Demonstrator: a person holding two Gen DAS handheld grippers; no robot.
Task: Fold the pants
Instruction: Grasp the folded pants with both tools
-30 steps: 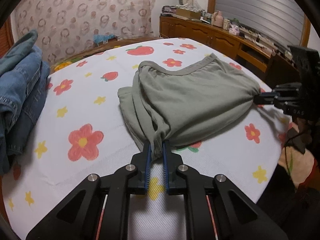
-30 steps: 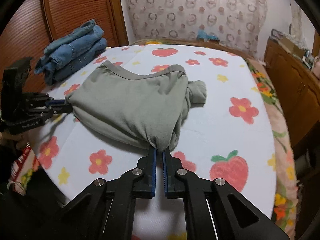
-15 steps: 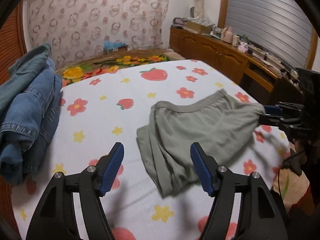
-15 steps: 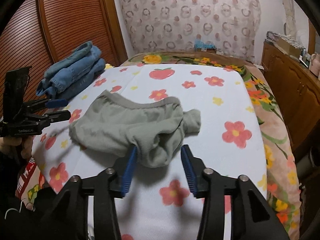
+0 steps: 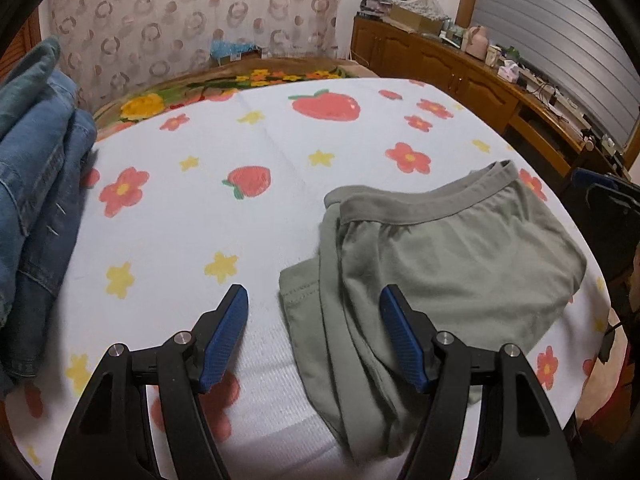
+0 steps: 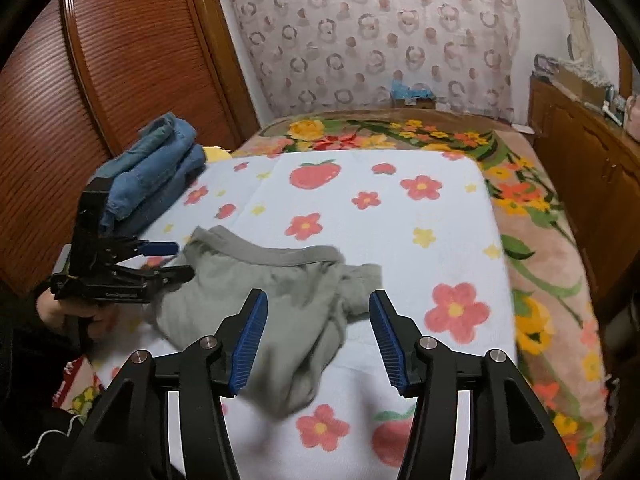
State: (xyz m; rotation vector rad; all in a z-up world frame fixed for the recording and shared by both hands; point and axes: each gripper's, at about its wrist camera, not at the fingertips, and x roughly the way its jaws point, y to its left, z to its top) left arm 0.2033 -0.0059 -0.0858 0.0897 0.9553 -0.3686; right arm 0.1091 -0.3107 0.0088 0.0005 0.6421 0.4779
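Note:
Grey-green pants [image 5: 440, 256] lie folded in a loose bundle on the flowered white cloth [image 5: 200, 216], waistband toward the far side. They also show in the right wrist view [image 6: 280, 292]. My left gripper [image 5: 314, 332] is open and empty, raised above the pants' near left edge. My right gripper [image 6: 318, 340] is open and empty, raised above the bundle's near end. The left gripper also shows in the right wrist view [image 6: 168, 258], open beside the pants' left corner. The right gripper's blue tip shows at the right edge of the left wrist view [image 5: 592, 180].
A stack of folded blue jeans [image 5: 36, 184] lies on the left part of the bed, also in the right wrist view [image 6: 156, 168]. A wooden sideboard [image 5: 480, 80] with clutter runs along the right. A wooden wardrobe [image 6: 100, 80] stands on the left.
Both grippers were shut on the pants' ends and held them stretched. They opened, let the pants drop on the cloth, and pulled back and up.

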